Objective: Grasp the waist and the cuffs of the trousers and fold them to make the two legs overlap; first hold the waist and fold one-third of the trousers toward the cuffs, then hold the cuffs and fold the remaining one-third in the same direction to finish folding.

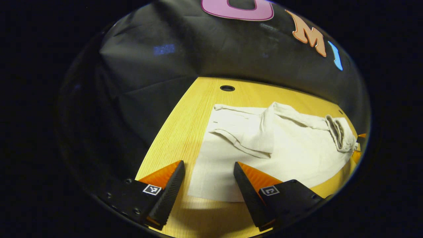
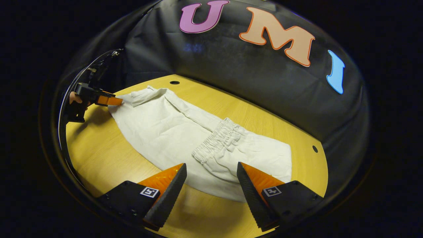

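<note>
Your left gripper hovers low over the tabletop, fingers spread wide, empty, the trousers lying just ahead and to its right. Your right gripper hangs released too, fingers apart, the gathered waist folded over the legs directly ahead of its tips.

Staged recording booth rather than a lived-in room, black cloth wall draped and creased behind, bare light-wood table with small round holes, possibly cable ports, dim surroundings with light concentrated on the tabletop
</note>
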`<state>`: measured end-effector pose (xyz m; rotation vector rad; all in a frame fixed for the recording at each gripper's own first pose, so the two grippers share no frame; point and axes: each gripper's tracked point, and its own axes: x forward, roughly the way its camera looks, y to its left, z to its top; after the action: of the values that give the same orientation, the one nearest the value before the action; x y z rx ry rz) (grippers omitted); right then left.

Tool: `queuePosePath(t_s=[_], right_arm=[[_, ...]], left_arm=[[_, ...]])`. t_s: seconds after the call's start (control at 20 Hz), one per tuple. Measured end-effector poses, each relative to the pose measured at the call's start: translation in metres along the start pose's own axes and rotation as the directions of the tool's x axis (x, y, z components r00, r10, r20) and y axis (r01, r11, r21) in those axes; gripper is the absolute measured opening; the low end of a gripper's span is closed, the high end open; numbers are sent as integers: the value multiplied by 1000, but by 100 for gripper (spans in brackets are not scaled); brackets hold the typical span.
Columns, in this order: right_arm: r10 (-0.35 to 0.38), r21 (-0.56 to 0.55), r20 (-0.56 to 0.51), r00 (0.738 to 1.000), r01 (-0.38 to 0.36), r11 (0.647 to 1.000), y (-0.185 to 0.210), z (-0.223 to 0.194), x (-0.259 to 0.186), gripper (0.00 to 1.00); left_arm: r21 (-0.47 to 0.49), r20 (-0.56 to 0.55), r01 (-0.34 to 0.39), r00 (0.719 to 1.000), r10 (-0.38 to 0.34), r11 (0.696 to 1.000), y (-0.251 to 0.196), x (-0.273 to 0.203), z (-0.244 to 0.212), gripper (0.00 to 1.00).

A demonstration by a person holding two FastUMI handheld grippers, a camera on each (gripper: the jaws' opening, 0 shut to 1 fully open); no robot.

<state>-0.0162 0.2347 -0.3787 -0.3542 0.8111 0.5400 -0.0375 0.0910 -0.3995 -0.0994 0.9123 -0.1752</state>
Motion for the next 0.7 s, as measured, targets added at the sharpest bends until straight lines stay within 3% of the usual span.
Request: queuePosePath(t_s=[0.05, 0.1, 0.25, 0.4, 0.5, 0.7], right_arm=[[-1, 3, 0, 1000, 1, 1000, -1, -1, -1, 98], [0, 6, 0, 1000, 0, 1000, -1, -1, -2, 100], [2, 8, 11, 1000, -2, 1000, -5, -3, -7, 98], [1, 1, 16, 1000, -1, 1000, -17, -8, -16, 100], [-8, 2, 36, 999, 8, 1000, -30, -6, -21, 98], [-27, 51, 61, 998, 24, 998, -54, -5, -28, 100]], left_arm=[[-2, 0, 6, 1000, -6, 1000, 1, -1, 2, 92], [-4, -7, 1, 1000, -1, 1000, 5, -3, 3, 79], [-13, -7, 13, 1000, -13, 1000, 12, -10, 12, 59], [-33, 6, 10, 1000, -9, 999, 20, -21, 22, 6], [-39, -1, -20, 1000, 20, 999, 25, -25, 30, 0], [-34, 21, -36, 999, 37, 999, 9, -41, 48, 0]])
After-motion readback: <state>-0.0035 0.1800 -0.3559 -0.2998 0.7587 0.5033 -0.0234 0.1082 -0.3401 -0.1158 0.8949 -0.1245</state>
